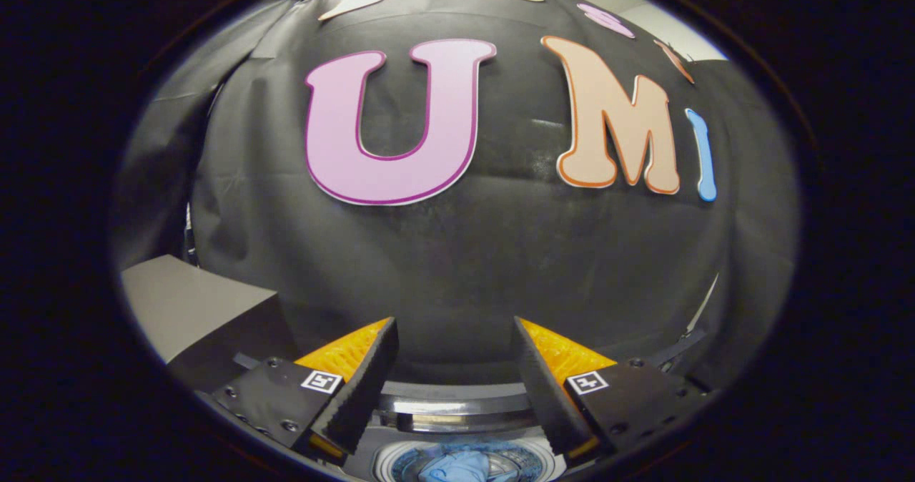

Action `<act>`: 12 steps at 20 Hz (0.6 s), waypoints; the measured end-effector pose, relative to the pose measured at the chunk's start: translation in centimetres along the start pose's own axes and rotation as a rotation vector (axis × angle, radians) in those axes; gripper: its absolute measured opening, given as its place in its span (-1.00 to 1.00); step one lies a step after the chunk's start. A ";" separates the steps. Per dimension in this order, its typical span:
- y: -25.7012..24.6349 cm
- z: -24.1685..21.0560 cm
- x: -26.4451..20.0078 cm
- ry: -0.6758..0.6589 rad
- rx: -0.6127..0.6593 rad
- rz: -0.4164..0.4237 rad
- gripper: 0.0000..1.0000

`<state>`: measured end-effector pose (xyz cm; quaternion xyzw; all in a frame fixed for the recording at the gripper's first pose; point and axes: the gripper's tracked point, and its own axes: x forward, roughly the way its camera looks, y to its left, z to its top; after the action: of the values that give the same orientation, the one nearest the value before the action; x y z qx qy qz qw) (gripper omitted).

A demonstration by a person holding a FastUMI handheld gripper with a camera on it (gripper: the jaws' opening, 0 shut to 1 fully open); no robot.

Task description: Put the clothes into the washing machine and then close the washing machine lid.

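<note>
Clothes [457, 465], a blue bundle, lie down in the washing machine's drum [400, 460] below the gripper [457, 339], whose fingers are spread wide, holding nothing. Black cloth wall [457, 267] ahead, a grey box [186, 310] beside the left finger.

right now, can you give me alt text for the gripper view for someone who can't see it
The gripper is open, its jaws spread apart with nothing between them, raised above a top-loading washing machine. Below the jaws, blue clothes lie inside the drum. Beyond hangs the booth's black cloth wall, with a grey box beside it.
</note>
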<state>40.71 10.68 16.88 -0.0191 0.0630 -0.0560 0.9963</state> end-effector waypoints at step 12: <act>-4.1 -3.7 -11.1 -0.053 0.037 -0.004 0.96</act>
<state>28.85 7.79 14.80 -0.0023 0.0357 -0.0588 0.9976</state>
